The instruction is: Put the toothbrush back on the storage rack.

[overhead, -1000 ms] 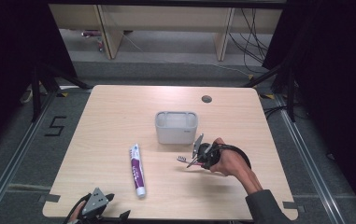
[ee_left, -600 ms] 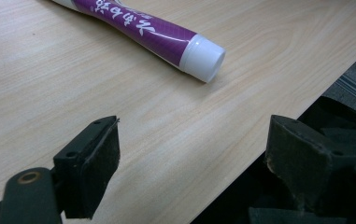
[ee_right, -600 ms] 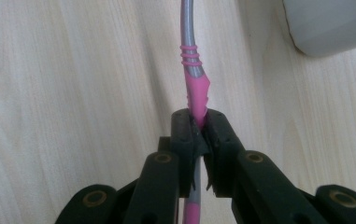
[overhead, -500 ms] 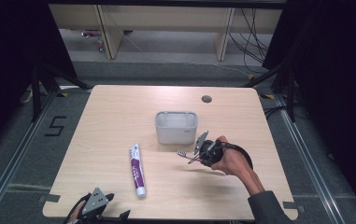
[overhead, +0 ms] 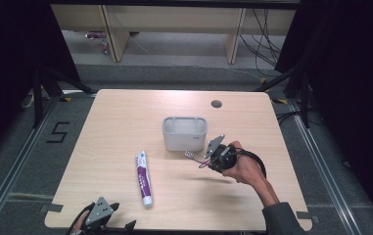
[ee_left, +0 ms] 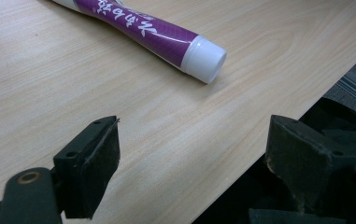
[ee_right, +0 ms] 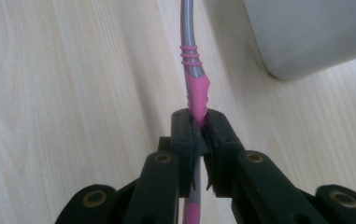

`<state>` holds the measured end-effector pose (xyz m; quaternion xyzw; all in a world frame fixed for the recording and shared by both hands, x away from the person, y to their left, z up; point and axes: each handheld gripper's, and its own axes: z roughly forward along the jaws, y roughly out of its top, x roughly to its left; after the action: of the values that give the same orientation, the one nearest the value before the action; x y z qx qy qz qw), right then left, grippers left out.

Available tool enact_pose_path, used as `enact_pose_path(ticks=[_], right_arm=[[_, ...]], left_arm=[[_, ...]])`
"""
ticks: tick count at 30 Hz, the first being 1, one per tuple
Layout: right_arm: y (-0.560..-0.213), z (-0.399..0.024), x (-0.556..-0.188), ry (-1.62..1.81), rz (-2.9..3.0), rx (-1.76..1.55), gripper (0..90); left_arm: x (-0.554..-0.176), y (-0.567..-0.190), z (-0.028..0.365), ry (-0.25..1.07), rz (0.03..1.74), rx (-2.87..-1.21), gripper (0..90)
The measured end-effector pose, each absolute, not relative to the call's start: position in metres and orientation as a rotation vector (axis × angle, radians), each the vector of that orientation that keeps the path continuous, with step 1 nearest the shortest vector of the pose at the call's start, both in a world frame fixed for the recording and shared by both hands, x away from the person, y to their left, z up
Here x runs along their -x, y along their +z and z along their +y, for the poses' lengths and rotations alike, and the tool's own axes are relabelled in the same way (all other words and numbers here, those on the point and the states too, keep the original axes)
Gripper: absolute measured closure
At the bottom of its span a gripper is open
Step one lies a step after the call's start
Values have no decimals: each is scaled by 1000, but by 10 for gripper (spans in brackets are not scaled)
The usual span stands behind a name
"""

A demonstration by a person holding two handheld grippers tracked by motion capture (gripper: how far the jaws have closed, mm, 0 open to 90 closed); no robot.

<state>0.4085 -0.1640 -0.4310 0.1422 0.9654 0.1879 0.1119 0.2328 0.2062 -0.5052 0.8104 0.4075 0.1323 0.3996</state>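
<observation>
High view: a grey cup (overhead: 184, 133) stands mid-table (overhead: 125, 117); the right tool (overhead: 208, 157), just beside the cup's right front corner, holds a toothbrush (overhead: 194, 157); a purple toothpaste tube (overhead: 143, 177) lies left of the cup, nearer the person.
Left gripper view: the left tool (ee_left: 192, 163) is released, empty, near the tube's white cap (ee_left: 205, 59).
Right gripper view: jaws clenched on the pink-and-grey handle (ee_right: 192, 79).
Progress: judging by position, the brush looks bound for the cup; tube untouched.
Hidden: the cup's inside; the brush head is too small to make out.
</observation>
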Motion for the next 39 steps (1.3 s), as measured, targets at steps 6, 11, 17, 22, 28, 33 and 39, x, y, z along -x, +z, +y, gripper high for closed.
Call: enact_pose_path(ticks=[6, 11, 17, 22, 28, 33, 39], right_arm=[[-425, -167, -406, 674, 2795, -441, 830], [-422, -168, -405, 704, 2768, -432, 830], [-417, -171, -405, 777, 2732, -434, 830], [-413, -173, -404, 834, 2699, -488, 830], [-406, -177, -405, 899, 2654, -532, 830], [-402, -180, -408, 961, 2594, -555, 830], [-395, -183, -411, 1041, 2550, -578, 830]], left_arm=[[-233, -504, 207, 316, 1027, -2056, 173], [-233, -504, 207, 312, 1024, -2057, 173], [-233, -505, 206, 316, 1028, -2046, 173], [-232, -505, 207, 312, 1025, -2055, 173], [-233, -505, 206, 319, 1028, -2038, 173], [-233, -505, 206, 319, 1027, -2039, 173], [-233, -505, 206, 318, 1028, -2039, 173]])
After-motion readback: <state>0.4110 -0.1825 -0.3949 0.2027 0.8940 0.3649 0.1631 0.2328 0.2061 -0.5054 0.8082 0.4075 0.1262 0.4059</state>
